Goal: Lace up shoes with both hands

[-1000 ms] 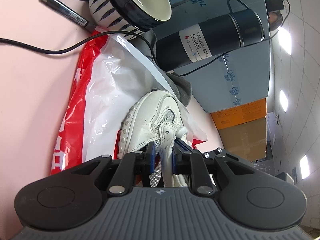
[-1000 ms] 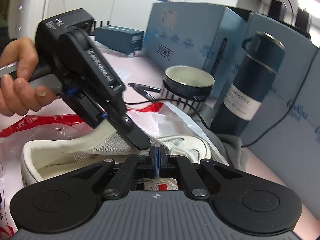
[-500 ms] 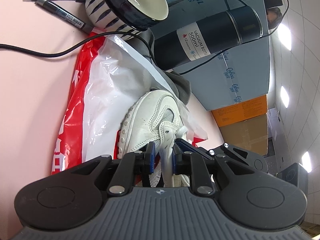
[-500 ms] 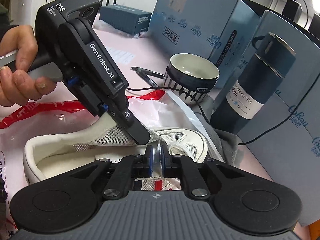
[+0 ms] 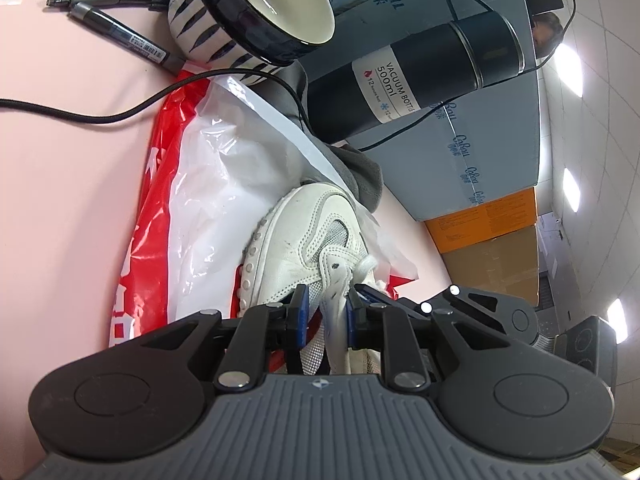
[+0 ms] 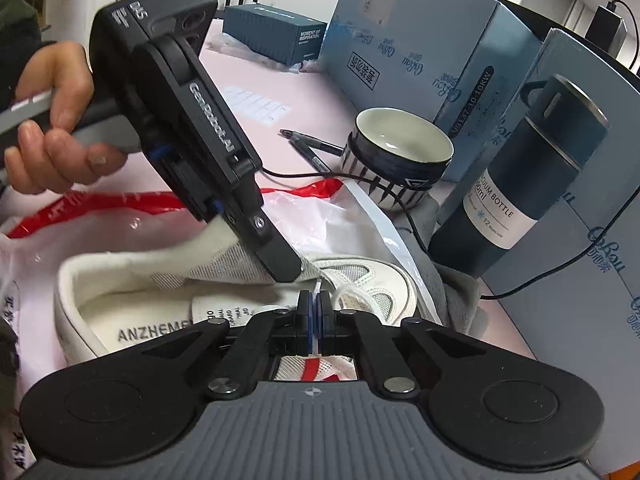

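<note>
shoe (image 6: 360, 280) on plastic bag (image 6: 132, 232), mug (image 6: 400, 160) behind — flask (image 6: 520, 184) right of mug

A pink table (image 5: 60, 184) carries a red-and-white bag (image 5: 224, 184) with the shoe (image 5: 296, 236) on it, two pens (image 5: 120, 36), a striped cup (image 5: 256, 20), a black cable (image 5: 100, 114), a dark flask (image 5: 420, 80), a grey cloth (image 5: 366, 178) and blue boxes (image 6: 404, 44).

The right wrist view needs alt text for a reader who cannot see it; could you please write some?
The right gripper pinches a white lace over an open white sneaker, whose tongue the left gripper holds. Behind stand a striped mug and a dark vacuum bottle.
</note>
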Tool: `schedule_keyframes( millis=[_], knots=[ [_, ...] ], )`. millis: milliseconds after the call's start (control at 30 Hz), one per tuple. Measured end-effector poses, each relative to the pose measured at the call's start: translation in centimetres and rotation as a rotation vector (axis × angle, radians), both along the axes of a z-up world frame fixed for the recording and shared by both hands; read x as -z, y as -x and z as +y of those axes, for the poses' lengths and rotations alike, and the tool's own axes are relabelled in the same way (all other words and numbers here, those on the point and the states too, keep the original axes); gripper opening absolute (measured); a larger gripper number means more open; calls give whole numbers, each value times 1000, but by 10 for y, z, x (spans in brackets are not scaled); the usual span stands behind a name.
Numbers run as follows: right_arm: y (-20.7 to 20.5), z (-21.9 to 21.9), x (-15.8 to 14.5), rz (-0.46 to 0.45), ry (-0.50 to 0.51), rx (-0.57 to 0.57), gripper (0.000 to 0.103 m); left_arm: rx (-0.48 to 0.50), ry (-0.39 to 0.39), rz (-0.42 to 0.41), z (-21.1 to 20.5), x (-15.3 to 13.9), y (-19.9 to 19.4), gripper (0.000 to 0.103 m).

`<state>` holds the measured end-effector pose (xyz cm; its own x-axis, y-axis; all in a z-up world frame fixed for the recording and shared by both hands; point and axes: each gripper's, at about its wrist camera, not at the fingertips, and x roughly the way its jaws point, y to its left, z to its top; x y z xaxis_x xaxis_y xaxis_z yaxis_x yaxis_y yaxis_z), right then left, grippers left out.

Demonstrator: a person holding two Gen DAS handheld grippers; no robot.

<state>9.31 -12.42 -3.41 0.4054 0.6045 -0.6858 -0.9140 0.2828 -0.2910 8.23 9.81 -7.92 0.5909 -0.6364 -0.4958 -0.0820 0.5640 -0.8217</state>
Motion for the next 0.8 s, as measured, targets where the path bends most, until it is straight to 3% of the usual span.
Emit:
schedule_keyframes(
  millis=[467, 800],
  knots=[
    [-6, -27, 19, -11, -153, -86, 3, -1, 20, 17, 5, 5, -3, 17],
    [-11, -37, 30, 25, -252, -80, 2, 16, 32, 26, 8, 8, -5, 17]
  ],
)
